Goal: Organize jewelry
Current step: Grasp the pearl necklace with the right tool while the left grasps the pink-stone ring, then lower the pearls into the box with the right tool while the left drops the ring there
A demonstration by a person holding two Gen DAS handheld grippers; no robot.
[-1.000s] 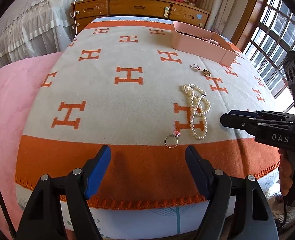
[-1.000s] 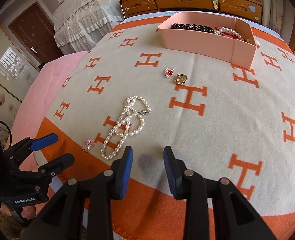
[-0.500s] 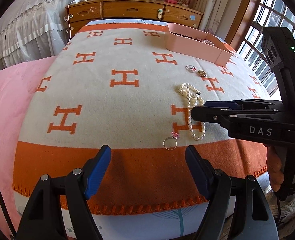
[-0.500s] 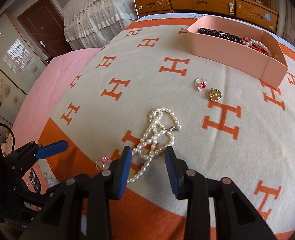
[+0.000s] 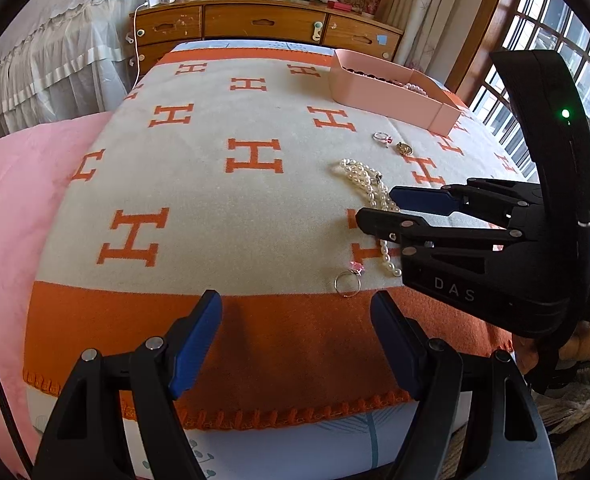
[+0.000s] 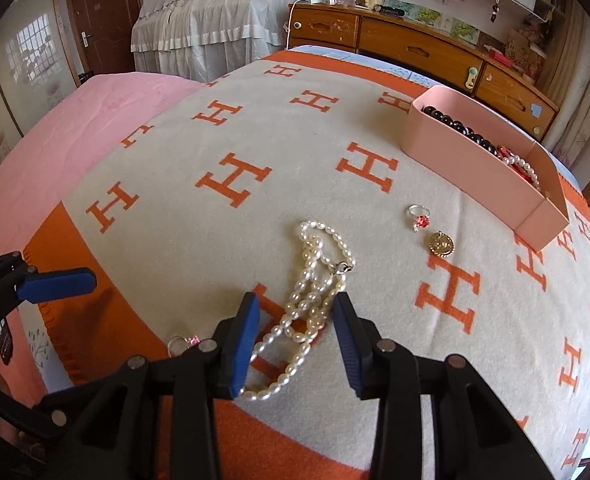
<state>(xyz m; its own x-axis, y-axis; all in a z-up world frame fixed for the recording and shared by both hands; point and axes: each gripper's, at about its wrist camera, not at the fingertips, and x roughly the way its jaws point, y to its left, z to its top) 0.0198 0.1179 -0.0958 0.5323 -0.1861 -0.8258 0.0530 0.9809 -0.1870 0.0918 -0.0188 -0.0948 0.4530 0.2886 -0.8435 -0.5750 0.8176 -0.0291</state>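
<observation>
Leftmost, the pink bedding lay bare beside the orange-and-cream blanket, whose stitched near edge hung over the side of the bed. The left gripper hovered above the blanket's orange border with its jaws spread wide, holding nothing. Just beyond it lay the pink-stone ring, near the border. Further right, the pearl necklace lay in a loose heap, and the right gripper had its jaws moderately open on either side of the necklace's lower strands, not yet closed. A second earlier that gripper had stood well short of the pearls; it had since come forward over them. Beyond were a red-stone ring and gold pendant, then the pink tray near the blanket's far right edge.
</observation>
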